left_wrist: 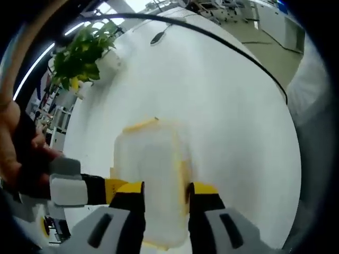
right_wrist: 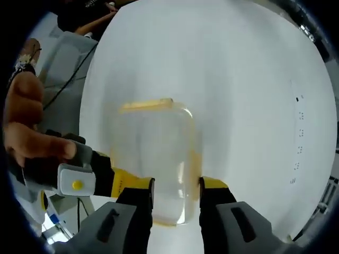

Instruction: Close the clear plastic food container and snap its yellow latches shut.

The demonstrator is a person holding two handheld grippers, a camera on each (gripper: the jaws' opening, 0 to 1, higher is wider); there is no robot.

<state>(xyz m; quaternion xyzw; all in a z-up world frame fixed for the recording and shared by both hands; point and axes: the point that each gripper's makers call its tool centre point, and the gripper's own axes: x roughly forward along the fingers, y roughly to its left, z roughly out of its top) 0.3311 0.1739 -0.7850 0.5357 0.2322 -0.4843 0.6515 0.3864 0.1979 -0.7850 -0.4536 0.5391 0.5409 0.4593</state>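
While the clear container (left_wrist: 151,180) lies flat on the white bench (left_wrist: 233,116) with its lid apparently already down, your job, as I judge it, is the yellow latches, so work one edge at a time and press each latch squarely inward rather than sliding along it. In the left gripper view, your left tongs (left_wrist: 165,197) straddle the near end of the container, jaws parted about as wide as the box and standing just outside its two long walls; the yellow side latch (left_wrist: 184,177) sits right beside the right-hand jaw, and a far latch (left_wrist: 140,126) shows along the opposite end. I cannot tell whether the jaws touch the plastic or merely flank it. In the right gripper view, your right tongs (right_wrist: 176,191) do the same thing: jaws apart, bracketing the near end of the container (right_wrist: 153,159), with a yellow latch (right_wrist: 195,164) by the right jaw and another yellow latch (right_wrist: 145,105) along the far edge. Neither pair is clenched on anything; both stand released. Steady the box with one pair before you squeeze with the other, since this light plastic will likely skate on the smooth bench. A potted plant (left_wrist: 79,55) stands well away at the far side.
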